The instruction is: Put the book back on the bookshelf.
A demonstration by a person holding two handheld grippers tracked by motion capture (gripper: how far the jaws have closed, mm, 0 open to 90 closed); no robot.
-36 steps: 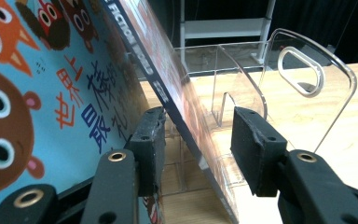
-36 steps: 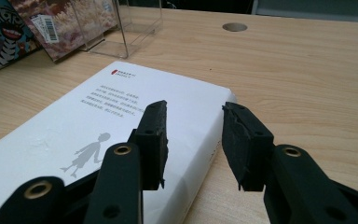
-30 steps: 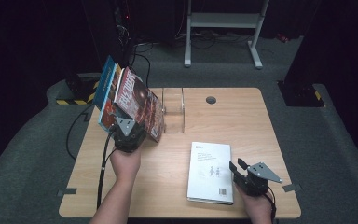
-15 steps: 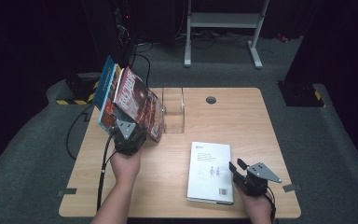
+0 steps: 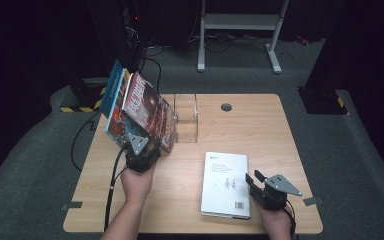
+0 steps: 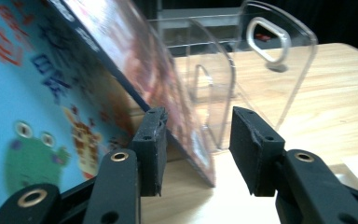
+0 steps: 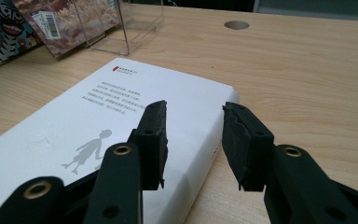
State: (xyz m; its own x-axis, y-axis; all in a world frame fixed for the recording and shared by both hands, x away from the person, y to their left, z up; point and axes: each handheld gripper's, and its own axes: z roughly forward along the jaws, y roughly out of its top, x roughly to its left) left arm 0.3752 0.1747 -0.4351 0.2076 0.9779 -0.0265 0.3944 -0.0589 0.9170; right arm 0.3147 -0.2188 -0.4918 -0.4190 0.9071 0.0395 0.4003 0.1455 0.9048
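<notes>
The wooden table [image 5: 260, 130] had bare room toward its two o'clock corner, around one round hole [image 5: 226, 106]; its near edge ran just under both hands. I counted three books: a blue book [image 5: 113, 97] and a red book [image 5: 147, 107] leaning together at ten o'clock against one clear acrylic stand [image 5: 186, 118], and a white book [image 5: 225, 184] lying flat at five o'clock, close to the near edge.

The left gripper [image 6: 196, 140] stood at the leaning pair's lower edge, its jaws spread; the red book's bottom corner sat between them, touching the left pad, though I couldn't tell if it was truly pinched. The right gripper [image 7: 193, 140] hovered at the white book's right edge, jaws apart and gripping nothing.

The blue cover was cut off in the left gripper view, its print blurred.
</notes>
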